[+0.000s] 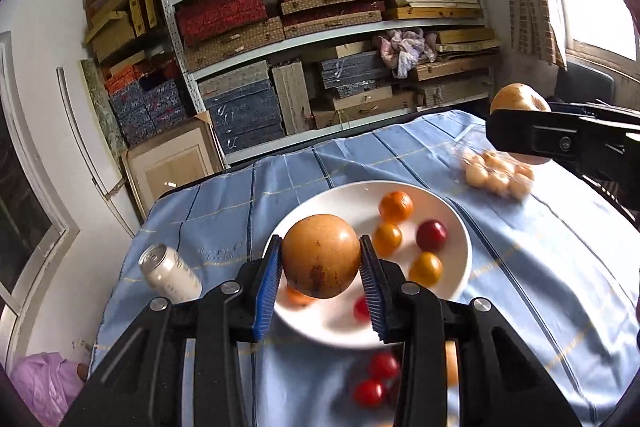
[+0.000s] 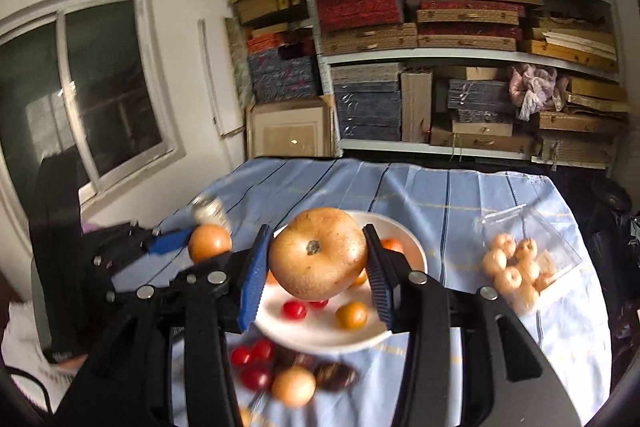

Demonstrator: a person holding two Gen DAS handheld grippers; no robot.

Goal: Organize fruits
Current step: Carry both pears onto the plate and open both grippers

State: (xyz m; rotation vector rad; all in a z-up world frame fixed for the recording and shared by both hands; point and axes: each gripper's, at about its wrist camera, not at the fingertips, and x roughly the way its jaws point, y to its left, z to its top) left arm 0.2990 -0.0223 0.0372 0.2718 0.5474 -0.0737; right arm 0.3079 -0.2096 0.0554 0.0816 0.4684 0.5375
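Left gripper (image 1: 320,265) clamps brown pear (image 1: 321,255), right gripper (image 2: 316,265) clamps pale pear (image 2: 318,253) — both heavy, smooth, bruisable; grip mid-belly.

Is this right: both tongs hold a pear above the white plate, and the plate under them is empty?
Not quite. The left tongs and right tongs each hold a pear above the white plate, but the plate is not empty: the left wrist view shows small orange and red fruits lying on it.
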